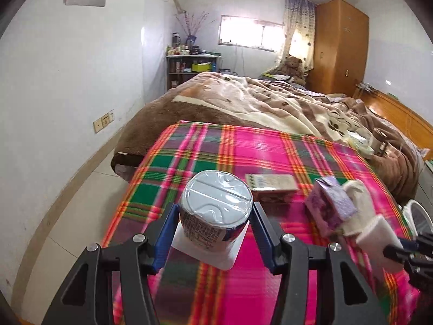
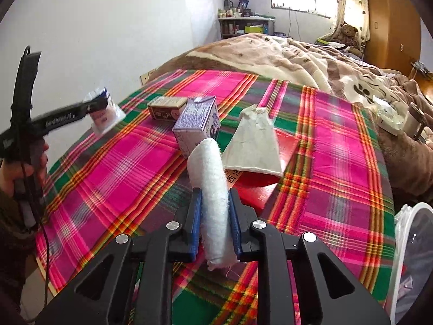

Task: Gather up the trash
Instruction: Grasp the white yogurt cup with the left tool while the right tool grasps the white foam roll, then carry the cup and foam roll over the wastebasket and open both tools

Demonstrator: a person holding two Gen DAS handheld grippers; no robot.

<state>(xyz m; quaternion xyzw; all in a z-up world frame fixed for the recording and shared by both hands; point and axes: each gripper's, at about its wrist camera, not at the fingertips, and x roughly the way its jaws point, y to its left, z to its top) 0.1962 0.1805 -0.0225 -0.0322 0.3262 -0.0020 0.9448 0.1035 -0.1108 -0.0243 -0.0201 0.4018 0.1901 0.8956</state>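
our left gripper (image 1: pixel 213 216) clamps the foil-lidded cup (image 1: pixel 216 205) just above the plaid cloth (image 1: pixel 270 146); a slack squeeze could drop it. our right gripper (image 2: pixel 215 211) pinches the soft white roll (image 2: pixel 211 189), which may sag loose before the white bin (image 2: pixel 414 257).

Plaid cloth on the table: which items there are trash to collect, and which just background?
Trash:
white foil-lidded plastic cup, in left gripper
white rolled wad, in right gripper
purple carton
small tan box
crumpled white paper

Background:
brown blanket
teddy bear
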